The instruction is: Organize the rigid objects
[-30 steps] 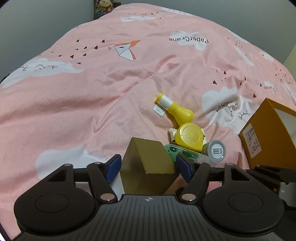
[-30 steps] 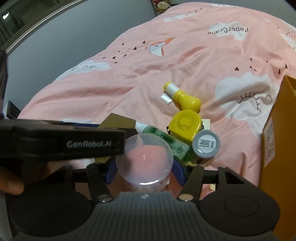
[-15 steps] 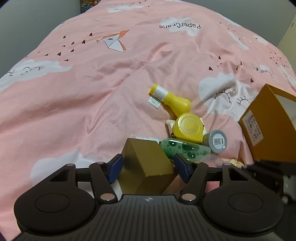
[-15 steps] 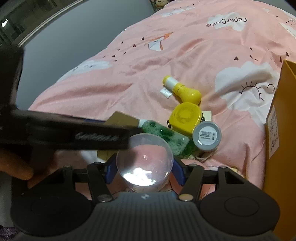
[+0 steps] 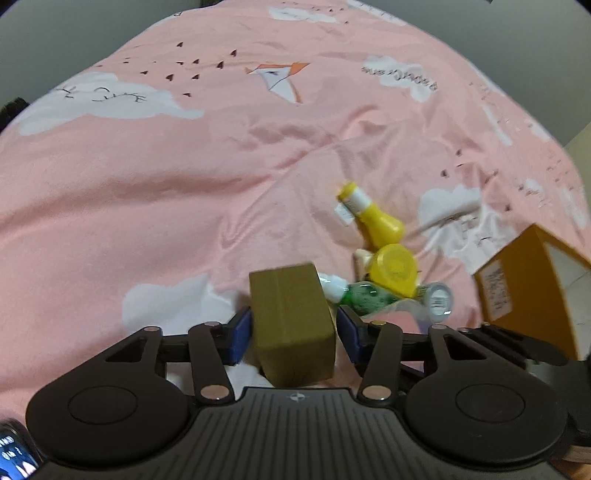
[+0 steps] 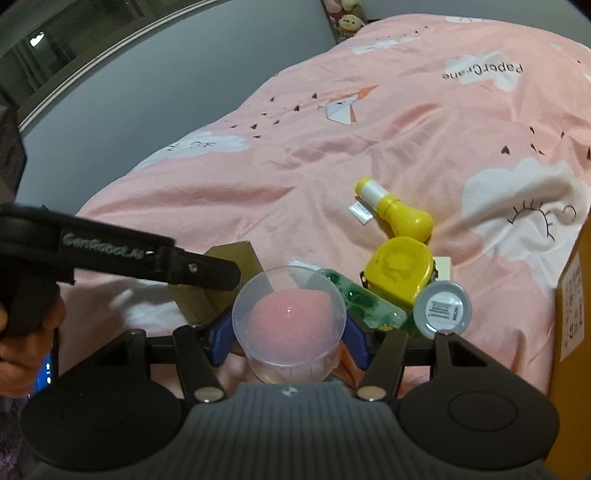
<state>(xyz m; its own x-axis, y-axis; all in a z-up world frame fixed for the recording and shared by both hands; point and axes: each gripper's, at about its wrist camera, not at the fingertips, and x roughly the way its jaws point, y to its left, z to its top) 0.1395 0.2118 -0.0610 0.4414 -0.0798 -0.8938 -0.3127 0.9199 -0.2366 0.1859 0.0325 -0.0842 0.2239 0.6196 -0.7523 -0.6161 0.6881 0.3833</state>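
My left gripper (image 5: 293, 334) is shut on a brown cardboard box (image 5: 291, 321), held just above the pink bedspread. My right gripper (image 6: 288, 334) is shut on a clear plastic cup (image 6: 290, 317). Ahead of both lies a small pile: a yellow bottle (image 5: 373, 218) (image 6: 395, 214), a yellow round container (image 5: 393, 269) (image 6: 400, 269), a green bottle (image 5: 364, 297) (image 6: 364, 306) and a grey-lidded jar (image 5: 437, 301) (image 6: 441, 308). The left gripper's body (image 6: 122, 254) and the box (image 6: 221, 273) show left of the cup in the right wrist view.
An orange cardboard box (image 5: 532, 284) stands at the right edge, also in the right wrist view (image 6: 572, 317). The pink bedspread (image 5: 184, 184) stretches wide to the left and far side. Plush toys (image 6: 343, 18) sit at the far end.
My left gripper has swung with the box, which has turned between the fingers and now sits left of the pile. The right gripper still holds the cup, a little closer to the pile.
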